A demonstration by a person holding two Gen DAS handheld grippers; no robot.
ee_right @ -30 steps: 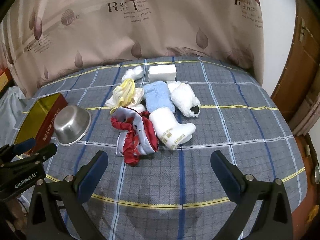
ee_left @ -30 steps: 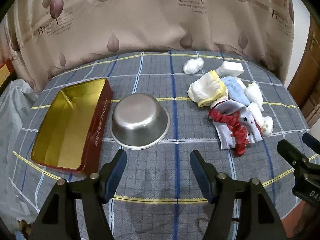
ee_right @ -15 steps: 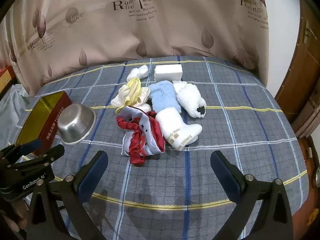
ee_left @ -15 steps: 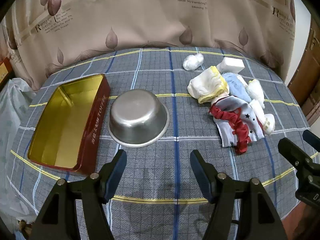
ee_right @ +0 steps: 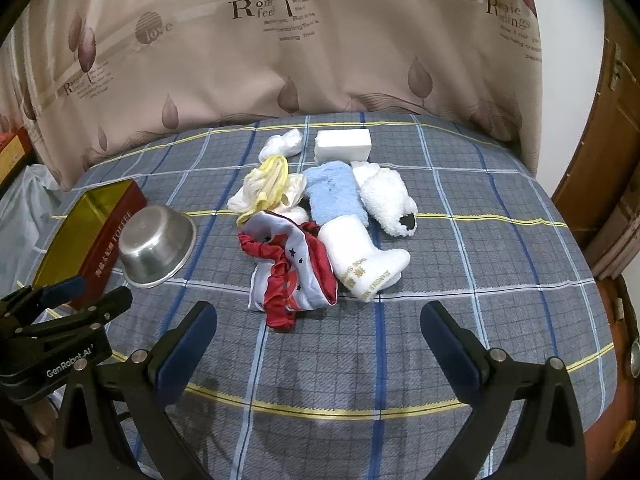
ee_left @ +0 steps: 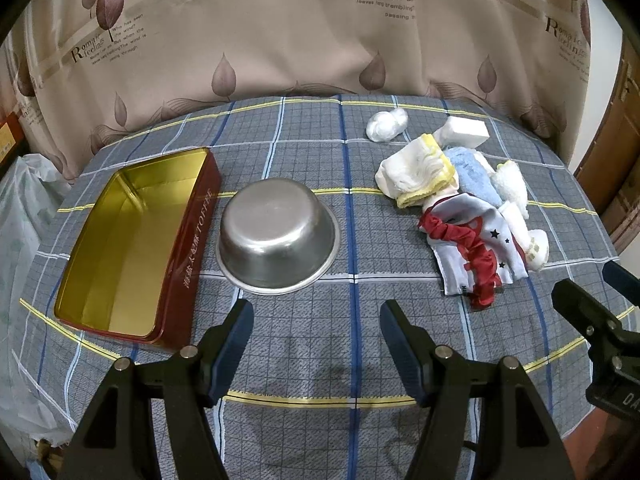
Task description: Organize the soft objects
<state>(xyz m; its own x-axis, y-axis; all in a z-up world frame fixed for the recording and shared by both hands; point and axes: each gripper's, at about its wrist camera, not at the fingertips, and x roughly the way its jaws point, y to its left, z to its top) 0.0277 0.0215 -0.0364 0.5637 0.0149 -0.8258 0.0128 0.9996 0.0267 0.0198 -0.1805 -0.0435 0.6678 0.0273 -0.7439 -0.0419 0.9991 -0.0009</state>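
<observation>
A heap of soft things lies on the plaid cloth: red and white star-print briefs [ee_right: 290, 270] [ee_left: 474, 254], a white sock with gold lettering [ee_right: 362, 266], a blue fluffy sock [ee_right: 334, 194], a white fluffy sock [ee_right: 388, 198], yellow-edged white cloths [ee_right: 266, 190] [ee_left: 418, 174], a white sponge block [ee_right: 342, 146] and a small white bundle [ee_right: 282, 144]. My right gripper [ee_right: 318, 338] stands open just in front of the briefs, holding nothing. My left gripper [ee_left: 316, 332] is open in front of the upturned steel bowl [ee_left: 278, 236].
An open red toffee tin [ee_left: 132, 240] with a gold inside lies left of the bowl. A leaf-print curtain [ee_right: 320, 60] hangs behind the round table. A white plastic bag [ee_left: 24, 208] sits off the left edge; a wooden door [ee_right: 612, 160] stands at right.
Both grippers have drifted slightly toward the table; the objects sit a little nearer and lower in both views. Both stay open and nothing on the table has moved.
</observation>
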